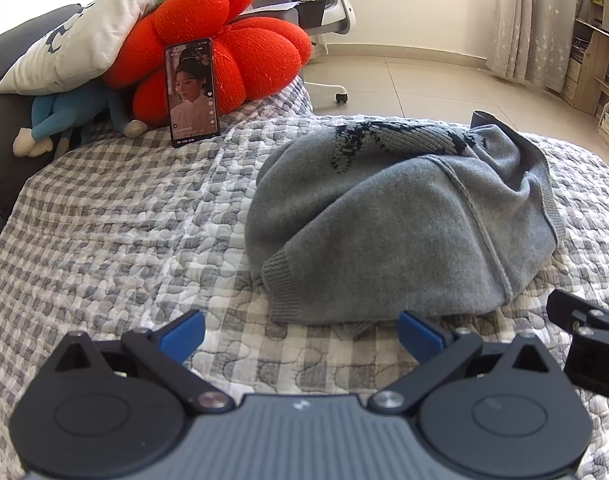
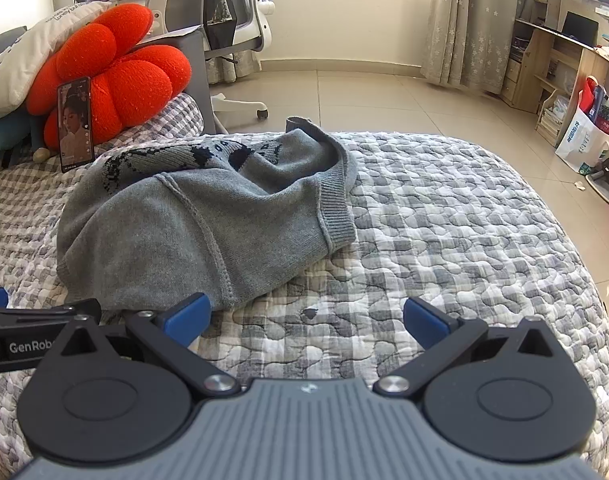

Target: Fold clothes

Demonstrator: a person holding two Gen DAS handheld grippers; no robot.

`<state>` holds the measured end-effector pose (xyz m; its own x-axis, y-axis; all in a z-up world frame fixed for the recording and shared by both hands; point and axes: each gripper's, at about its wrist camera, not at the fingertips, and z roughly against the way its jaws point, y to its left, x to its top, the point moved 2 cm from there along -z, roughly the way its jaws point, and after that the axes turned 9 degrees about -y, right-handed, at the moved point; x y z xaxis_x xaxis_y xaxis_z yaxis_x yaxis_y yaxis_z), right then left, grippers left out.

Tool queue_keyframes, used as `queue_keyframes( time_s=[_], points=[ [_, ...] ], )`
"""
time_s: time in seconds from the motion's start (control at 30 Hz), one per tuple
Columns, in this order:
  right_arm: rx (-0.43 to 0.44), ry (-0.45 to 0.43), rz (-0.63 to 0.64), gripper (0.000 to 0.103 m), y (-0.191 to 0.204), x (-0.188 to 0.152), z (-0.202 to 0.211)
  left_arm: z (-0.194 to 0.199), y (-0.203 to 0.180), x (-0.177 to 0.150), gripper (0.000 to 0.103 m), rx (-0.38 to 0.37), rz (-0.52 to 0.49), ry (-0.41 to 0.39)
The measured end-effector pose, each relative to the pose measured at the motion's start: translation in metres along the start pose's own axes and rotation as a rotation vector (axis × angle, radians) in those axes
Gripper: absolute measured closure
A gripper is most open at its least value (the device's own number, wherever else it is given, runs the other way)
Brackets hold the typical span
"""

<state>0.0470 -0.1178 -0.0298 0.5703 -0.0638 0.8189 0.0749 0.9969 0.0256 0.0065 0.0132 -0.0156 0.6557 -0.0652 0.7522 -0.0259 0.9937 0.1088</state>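
Sweater lying heaped mid-bed, both hand-held grippers sitting just before its near edge, phone leaning on flower cushion behind-left, pillow resting atop that cushion.

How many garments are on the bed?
1: a grey sweater, crumpled in a heap on the checked quilt, just beyond both open hand-held grippers. Anything beneath it would be hidden.

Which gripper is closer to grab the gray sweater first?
Probably the left. The left gripper is open with the gray sweater's ribbed cuff lying just ahead between its fingers. The right gripper, also open, faces mostly bare quilt; the sweater sits off its left finger.
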Motion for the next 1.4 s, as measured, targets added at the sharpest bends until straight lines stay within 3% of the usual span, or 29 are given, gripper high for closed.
queue_keyframes(
  time_s=[1.4],
  points=[
    [0.007, -0.002, 0.022, 0.0, 0.0055, -0.0016, -0.0024, -0.0049, 0.002, -0.0014, 0.0, 0.027, -0.017, 0.01]
  ],
)
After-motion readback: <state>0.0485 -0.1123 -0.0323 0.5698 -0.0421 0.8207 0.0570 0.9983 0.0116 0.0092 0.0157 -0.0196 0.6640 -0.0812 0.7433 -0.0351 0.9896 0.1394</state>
